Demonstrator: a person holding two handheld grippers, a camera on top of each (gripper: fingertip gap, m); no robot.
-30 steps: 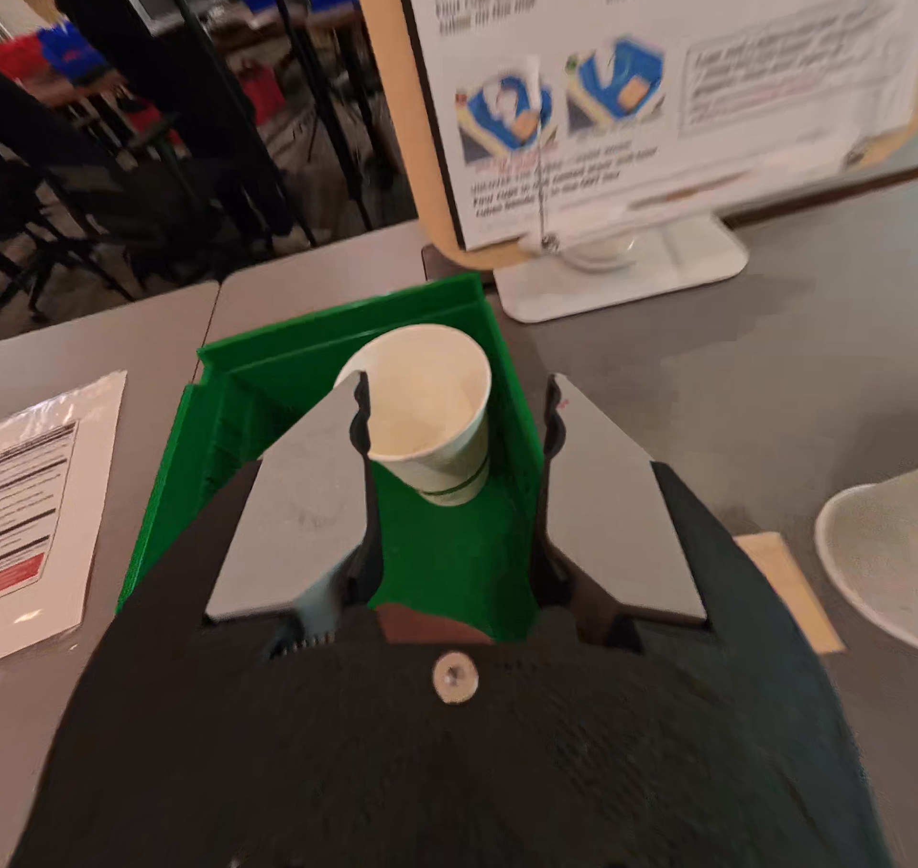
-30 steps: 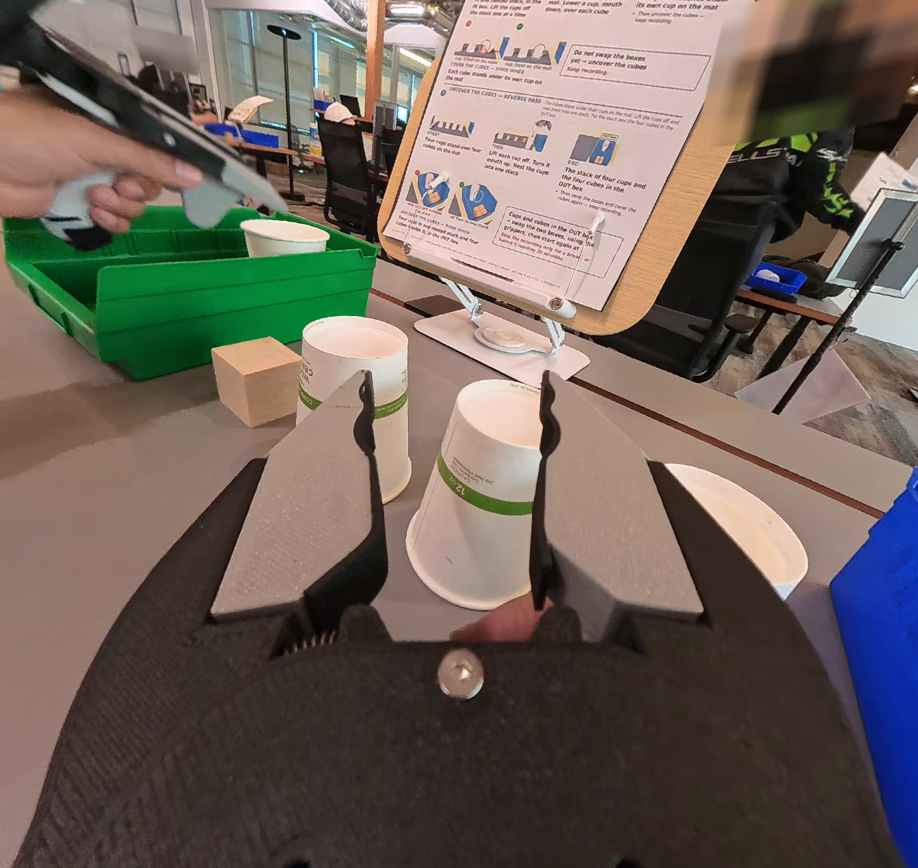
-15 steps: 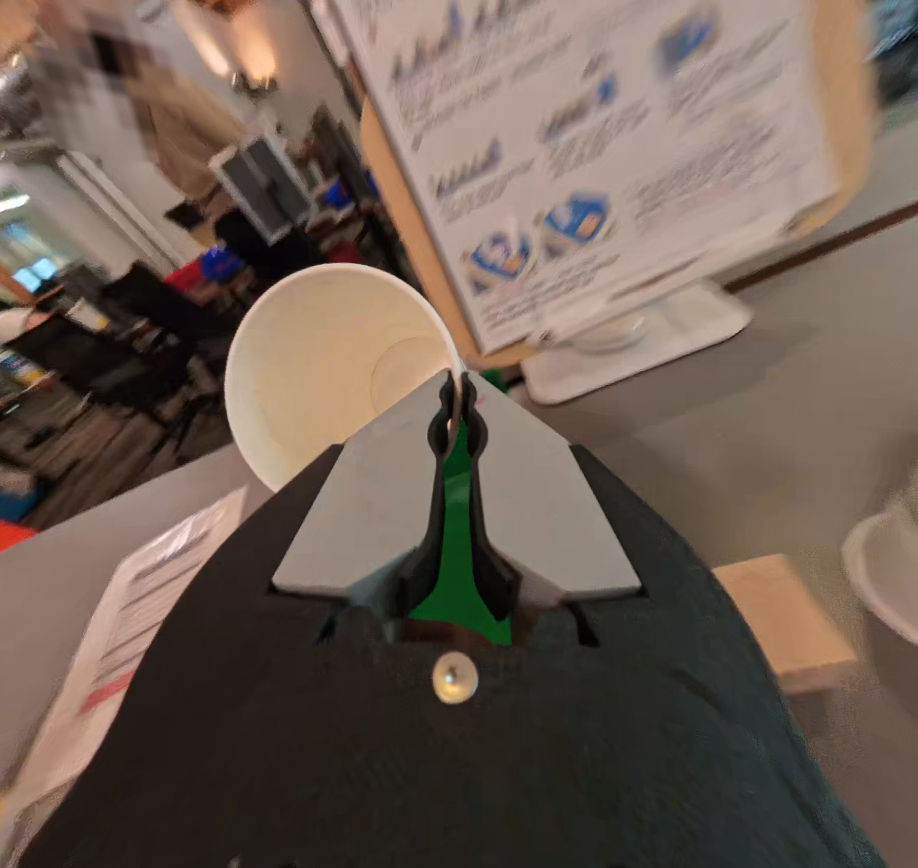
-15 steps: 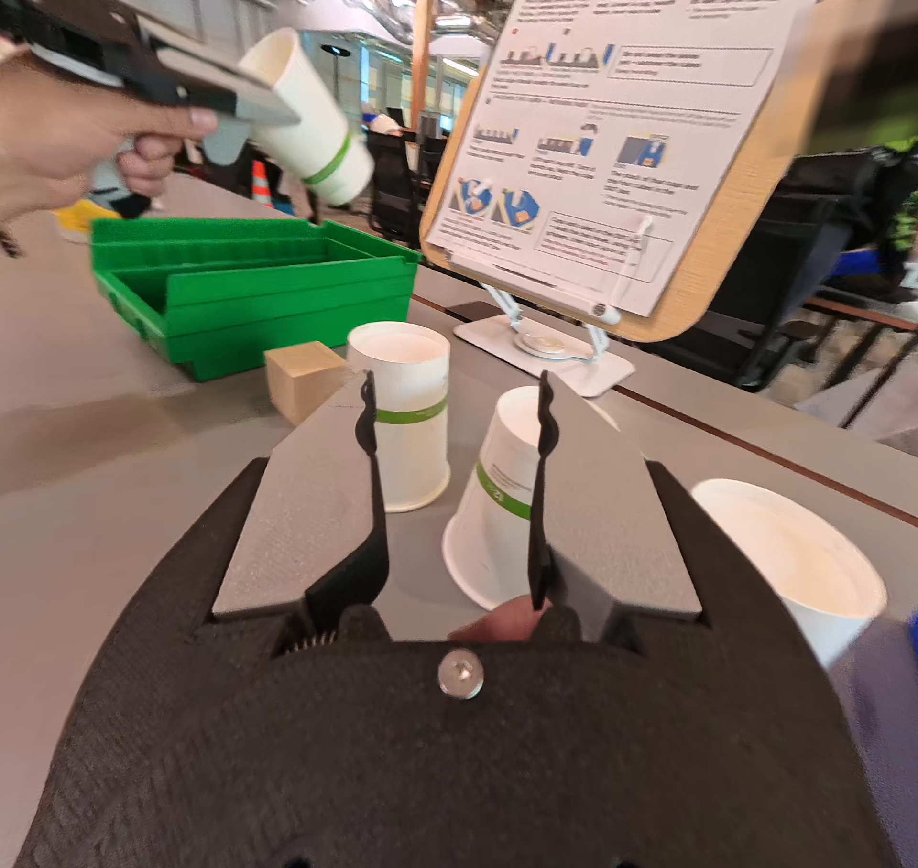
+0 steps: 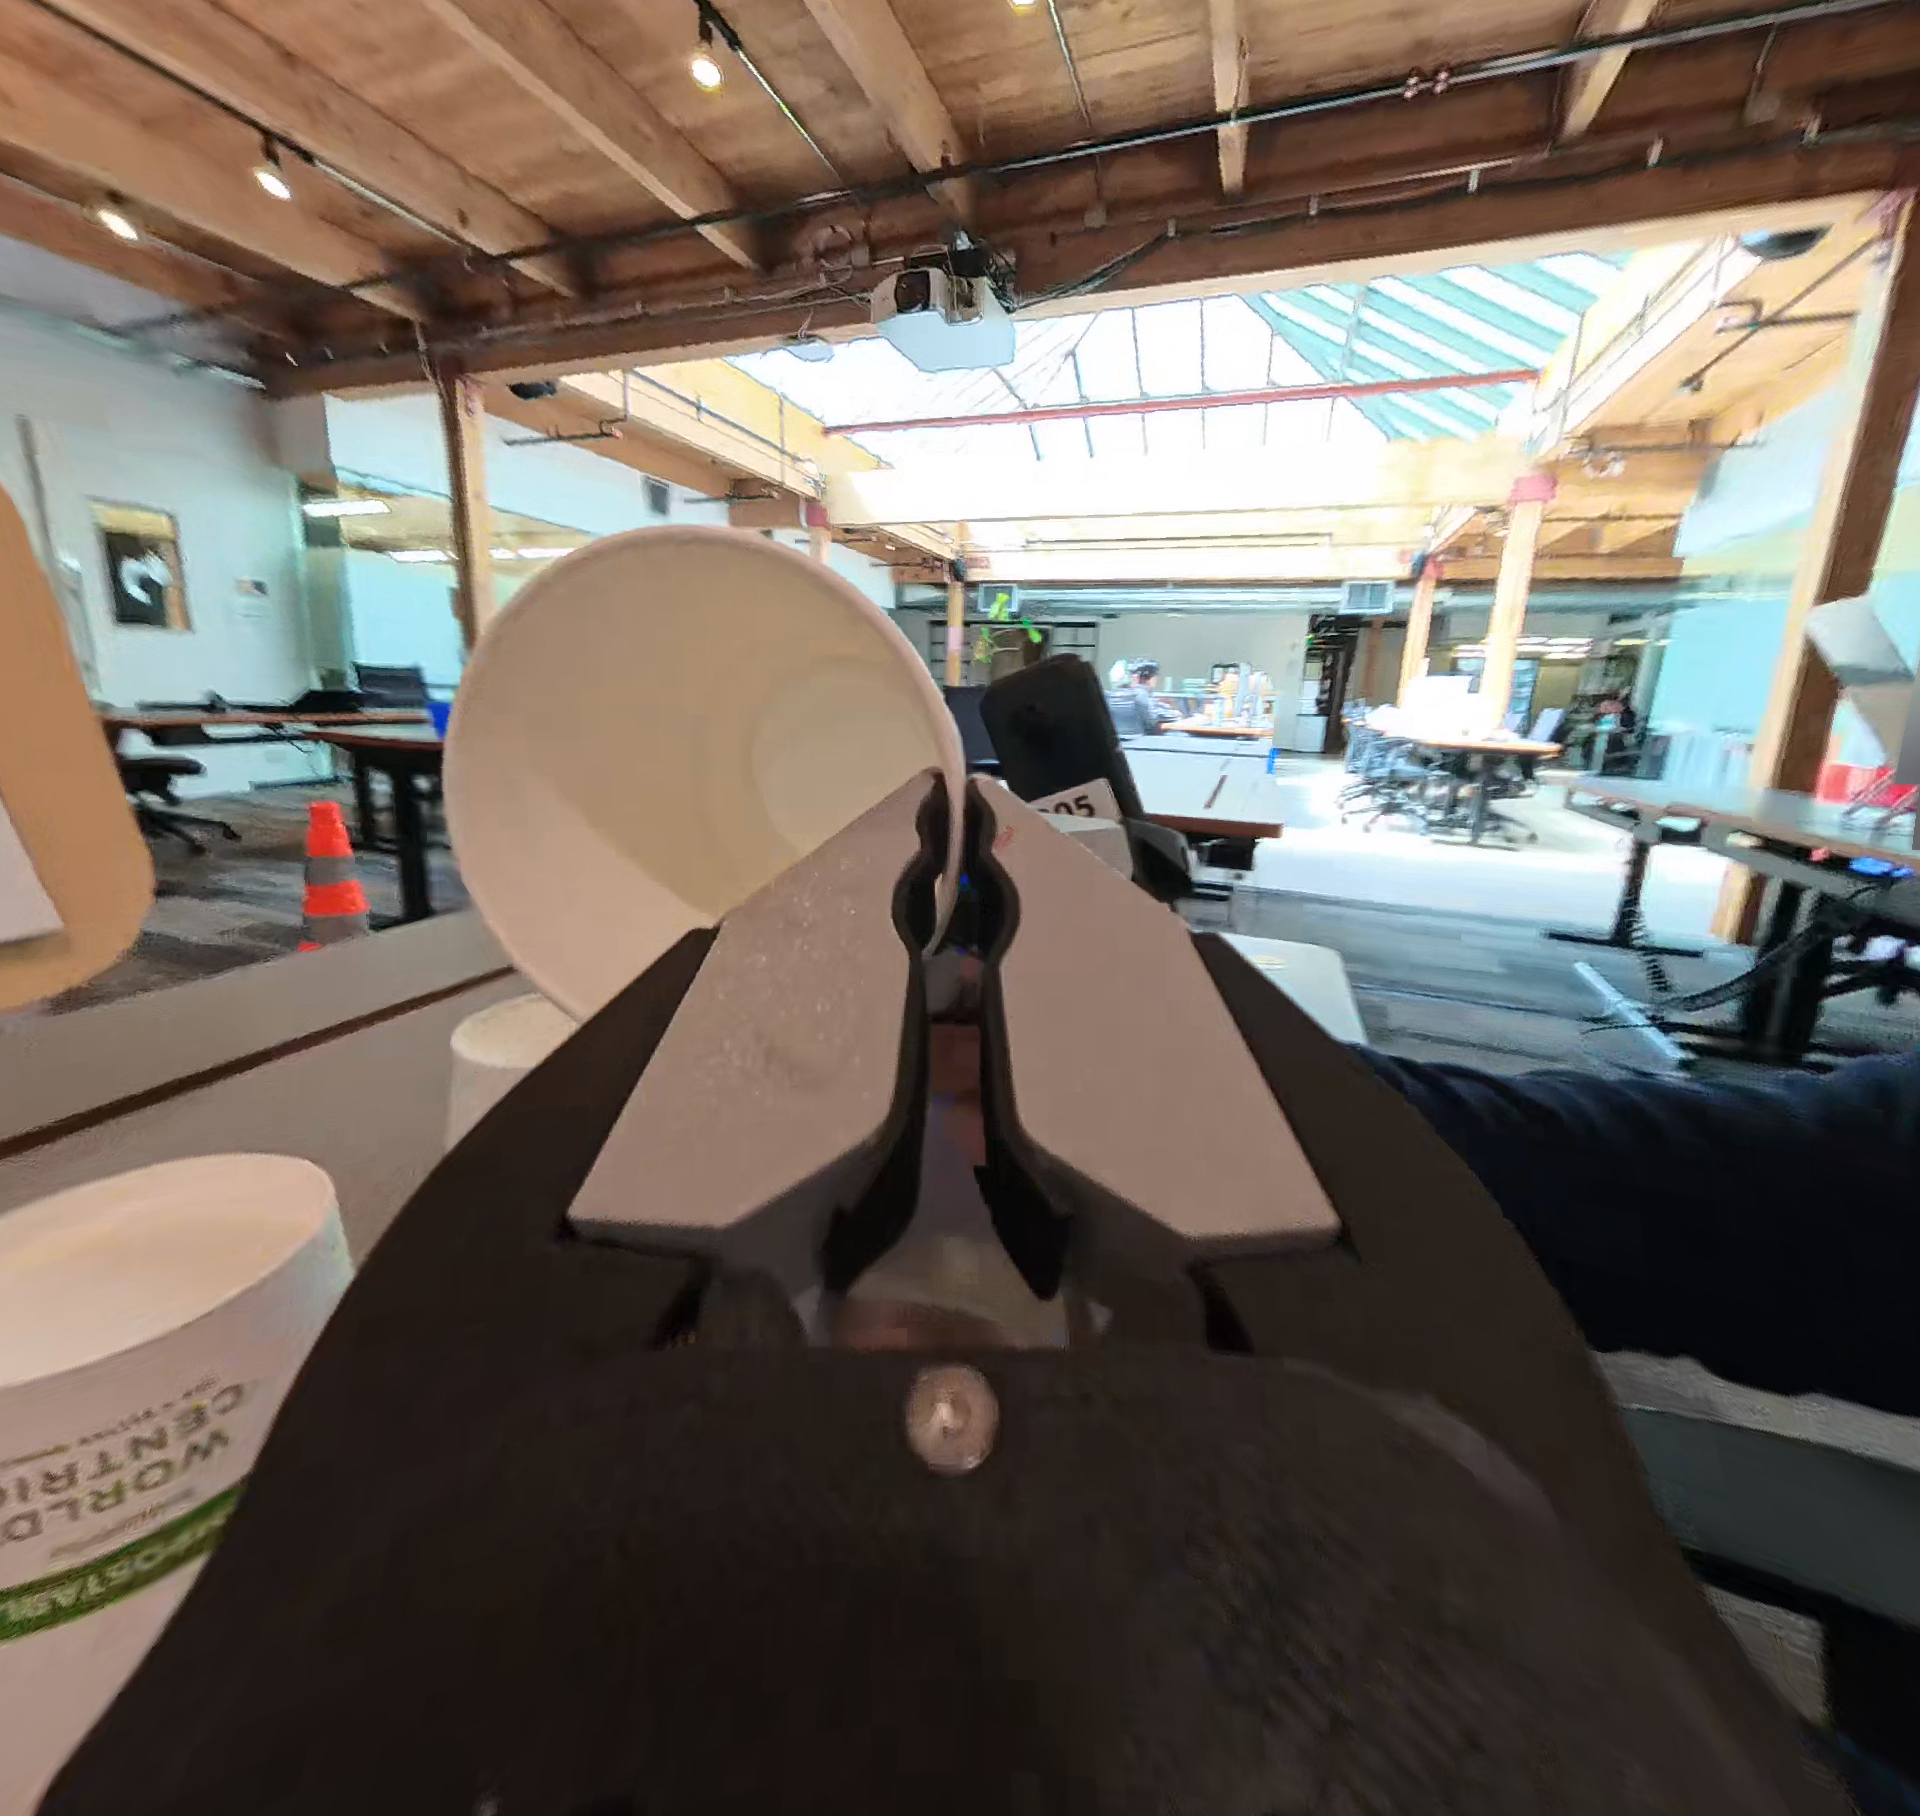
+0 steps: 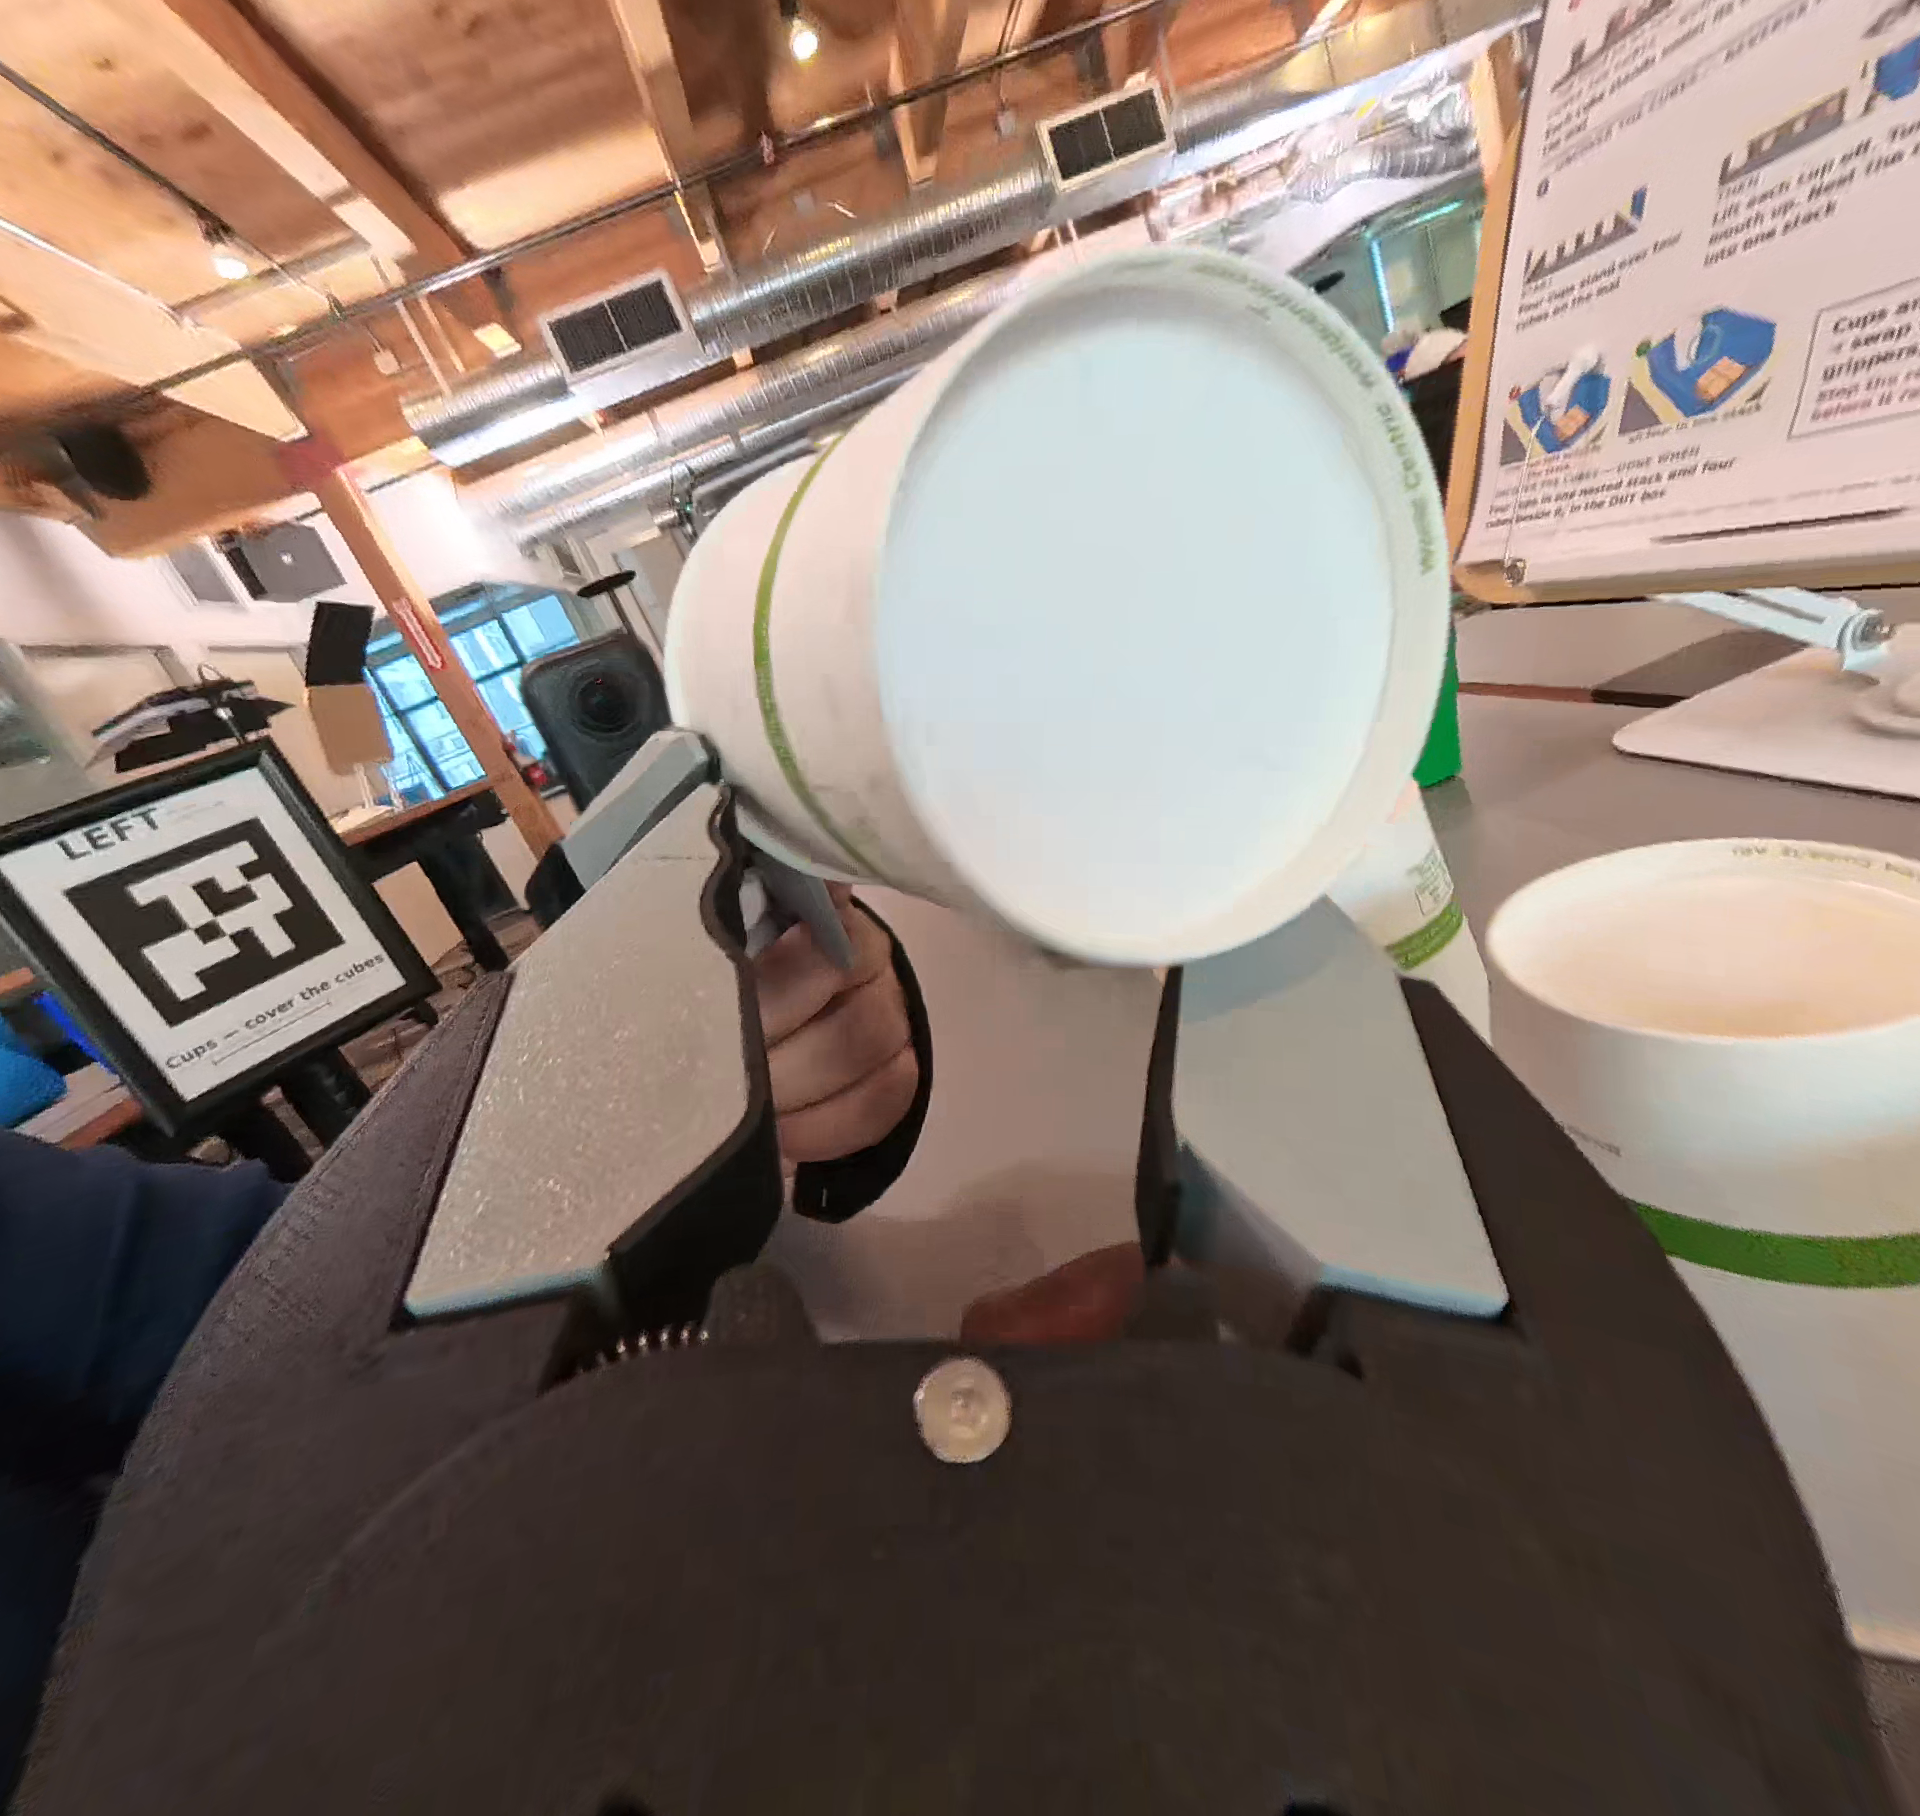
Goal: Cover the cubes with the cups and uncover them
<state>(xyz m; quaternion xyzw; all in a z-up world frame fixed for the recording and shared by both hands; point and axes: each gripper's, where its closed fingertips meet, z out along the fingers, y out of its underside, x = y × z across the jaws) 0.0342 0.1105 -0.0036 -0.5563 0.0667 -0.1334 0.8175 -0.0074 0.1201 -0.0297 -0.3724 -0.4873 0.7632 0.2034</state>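
My left gripper is shut on the rim of a white paper cup with a green band. It holds the cup in the air, lying sideways, with the mouth facing its own camera. In the right wrist view the cup's base faces me, and the left gripper's fingers pinch its rim. My right gripper is wide open just below and in front of the cup's base. Its pads do not press on the cup, and its right fingertip is hidden behind the cup. No cube shows.
Upside-down cups stand on the grey table: one close at the right, another behind it. In the left wrist view two show at lower left. An instruction board stands at the right, a framed marker sign at the left.
My left gripper shut on the cup's rim in the green bin, lifted it out and swung it to the right gripper. The right gripper turned left and opened wider.
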